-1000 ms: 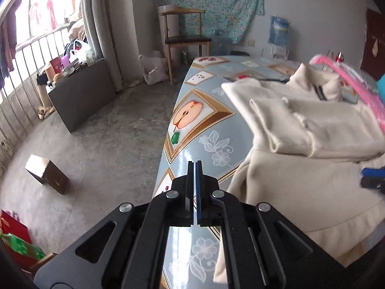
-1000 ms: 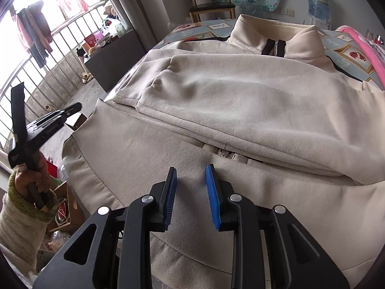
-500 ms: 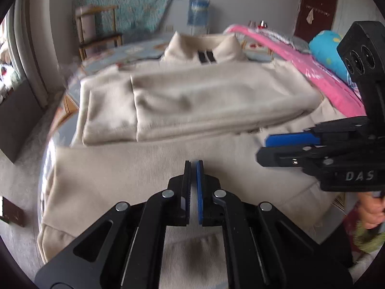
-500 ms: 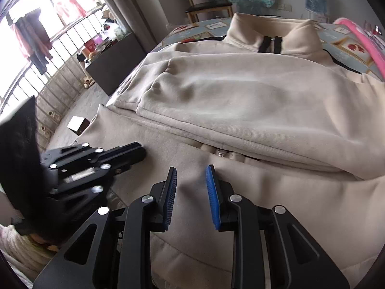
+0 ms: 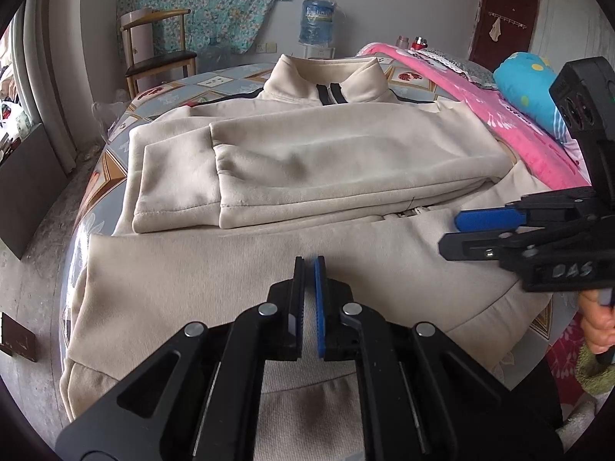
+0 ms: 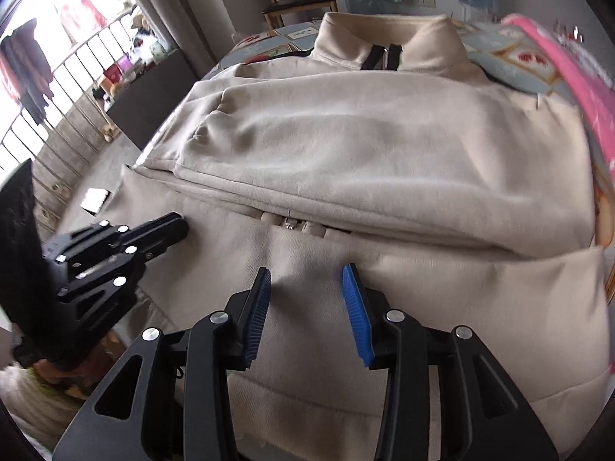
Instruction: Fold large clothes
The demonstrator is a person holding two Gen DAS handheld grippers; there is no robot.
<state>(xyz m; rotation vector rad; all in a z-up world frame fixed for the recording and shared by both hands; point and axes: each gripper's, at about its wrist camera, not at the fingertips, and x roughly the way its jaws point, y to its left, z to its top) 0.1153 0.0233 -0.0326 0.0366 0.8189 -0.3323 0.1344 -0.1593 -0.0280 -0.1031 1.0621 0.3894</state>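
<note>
The left gripper [image 5: 309,265] hangs over the lower body of a cream zip-up jacket [image 5: 307,153], its two fingers pressed together with nothing caught between them, tips just above the cloth. Beside it, the right gripper [image 6: 307,282] is opening, its blue pads [image 6: 357,307] parting over the same stretch of fabric near the hem; no fold of cloth sits between them. In the left wrist view the right gripper [image 5: 461,230] enters from the side, a hand [image 5: 597,322] on its grip; in the right wrist view the left gripper [image 6: 169,230] reaches in over the jacket's edge.

The jacket lies spread on a table with a patterned cloth [image 5: 115,161], collar [image 5: 326,80] at the far end and zip closed. Both sleeves are folded across the chest, one cuff [image 5: 177,188] ending near the table's edge. A pink blanket [image 5: 519,123] runs along the jacket's far side, with a blue cushion [image 5: 526,84] beyond it. A wooden chair [image 5: 157,50] and a water bottle [image 5: 317,21] stand against the back wall.
</note>
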